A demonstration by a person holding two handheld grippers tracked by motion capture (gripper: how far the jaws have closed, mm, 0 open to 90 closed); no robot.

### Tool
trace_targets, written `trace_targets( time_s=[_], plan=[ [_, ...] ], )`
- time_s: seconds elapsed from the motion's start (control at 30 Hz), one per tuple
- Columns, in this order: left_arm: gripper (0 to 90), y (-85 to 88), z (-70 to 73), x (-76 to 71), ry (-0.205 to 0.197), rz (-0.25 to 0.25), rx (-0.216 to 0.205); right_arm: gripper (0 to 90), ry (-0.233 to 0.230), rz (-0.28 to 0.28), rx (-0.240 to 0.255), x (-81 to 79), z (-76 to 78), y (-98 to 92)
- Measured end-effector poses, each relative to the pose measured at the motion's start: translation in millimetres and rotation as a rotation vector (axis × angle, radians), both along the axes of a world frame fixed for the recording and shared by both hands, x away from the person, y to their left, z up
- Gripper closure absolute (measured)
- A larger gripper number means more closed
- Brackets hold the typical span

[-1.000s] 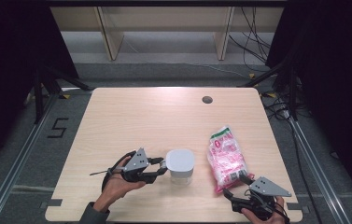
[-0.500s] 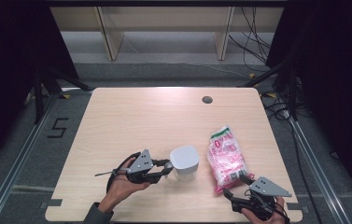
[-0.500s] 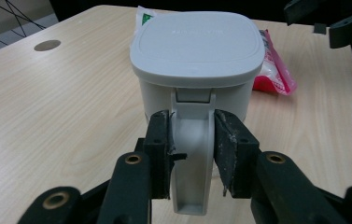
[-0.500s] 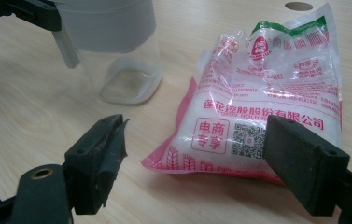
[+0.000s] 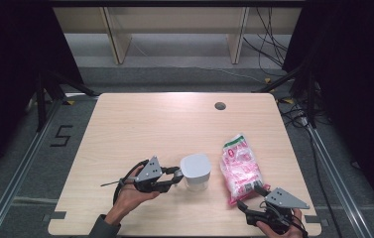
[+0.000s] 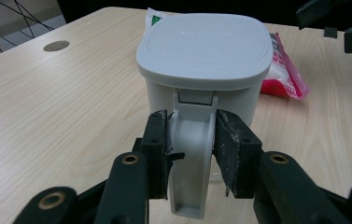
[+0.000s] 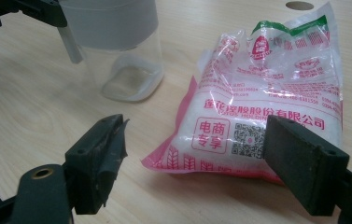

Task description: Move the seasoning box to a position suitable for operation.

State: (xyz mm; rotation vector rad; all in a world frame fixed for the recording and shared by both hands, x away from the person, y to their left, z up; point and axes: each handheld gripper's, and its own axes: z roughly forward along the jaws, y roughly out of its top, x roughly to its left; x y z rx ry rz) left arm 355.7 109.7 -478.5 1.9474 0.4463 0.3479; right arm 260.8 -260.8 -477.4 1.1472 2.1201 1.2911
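A: Where does the clear plastic jug with the pale grey square lid (image 5: 195,170) stand?

B: On the light wooden tabletop (image 5: 140,124), just left of the pink and clear plastic bag of white grains (image 5: 239,167). Its grey handle (image 6: 190,154) points back at the left claw (image 5: 174,176).

A: And that claw?

B: Its jaws have just been closing, and both pads sit against the handle's sides, so it is clenched on the handle.

A: How should this grip go?

B: Keep the pads square on the handle's flat sides and high, near the hinge under the lid, so the jug cannot swing. I'd lift straight, slowly; a slim handle may twist.

A: The right claw (image 7: 197,163)?

B: Released, jaws wide, hovering at the bag's near end, touching nothing. It should wait until the jug, left of the bag, is steady.
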Motion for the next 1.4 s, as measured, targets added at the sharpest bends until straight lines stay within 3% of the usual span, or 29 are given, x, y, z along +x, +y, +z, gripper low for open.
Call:
trace_targets(
  time_s=[0.07,0.13,0.3,0.43,0.53,0.57,0.67,0.7,0.73,0.83,1.0,1.1,1.13,1.27,1.33,1.4],
  plan=[
    [66.2,-2.7,-0.7,0.2,-0.004,0.001,-0.007,22.2,0.004,0.003,0.001,0.3,-0.2,0.2],
    [66.5,-3.5,-0.2,2.4,-0.029,-0.011,0.014,22.2,0.003,0.000,0.002,0.2,-0.1,0.2],
    [65.3,-3.7,-1.9,7.4,-0.014,0.015,-0.005,22.3,0.004,0.004,0.003,0.5,-0.2,-0.5],
    [65.3,-3.9,-2.2,11.3,-0.036,0.008,0.000,22.3,0.004,0.001,0.001,0.3,-0.1,0.0],
    [64.0,-0.2,-5.3,16.4,-0.020,0.010,-0.025,22.4,-0.002,-0.002,-0.004,0.0,0.1,-0.3],
    [63.7,0.2,-6.2,16.3,-0.005,0.017,-0.039,22.3,0.020,-0.014,0.012,-1.8,0.3,1.1],
    [63.2,0.3,-6.7,16.5,-0.009,0.015,-0.040,22.4,0.003,0.002,0.002,0.4,-0.2,-0.2],
    [62.8,0.9,-6.6,17.4,-0.013,0.013,-0.024,22.4,0.004,0.002,0.002,0.4,-0.3,-0.2],
    [63.5,1.0,-8.2,18.1,-0.021,0.034,0.020,22.5,0.003,0.005,0.001,0.5,-0.3,-0.2],
    [66.0,4.3,-12.1,22.3,0.011,0.055,-0.008,22.5,0.004,0.002,0.000,0.2,-0.3,0.0],
    [67.8,3.0,-10.9,22.1,-0.019,0.073,0.022,22.6,-0.002,0.003,-0.011,1.1,-0.7,-0.8],
    [67.9,3.8,-11.3,24.6,-0.018,0.067,0.019,22.6,0.007,0.000,-0.004,0.4,-1.0,-0.2],
    [67.9,3.8,-11.8,23.9,0.000,0.081,0.014,22.6,0.007,0.000,-0.004,0.4,-1.0,-0.2],
    [67.6,4.4,-11.8,24.8,-0.006,0.075,0.016,22.6,0.009,0.001,-0.006,0.7,-1.2,-0.3],
    [67.5,4.8,-12.9,26.2,0.005,0.104,-0.001,22.6,0.007,0.004,-0.005,0.8,-1.4,-0.4],
    [67.5,6.7,-12.7,27.0,-0.002,0.090,0.012,22.6,0.017,-0.005,0.006,0.0,-1.1,-0.2]
  ],
)
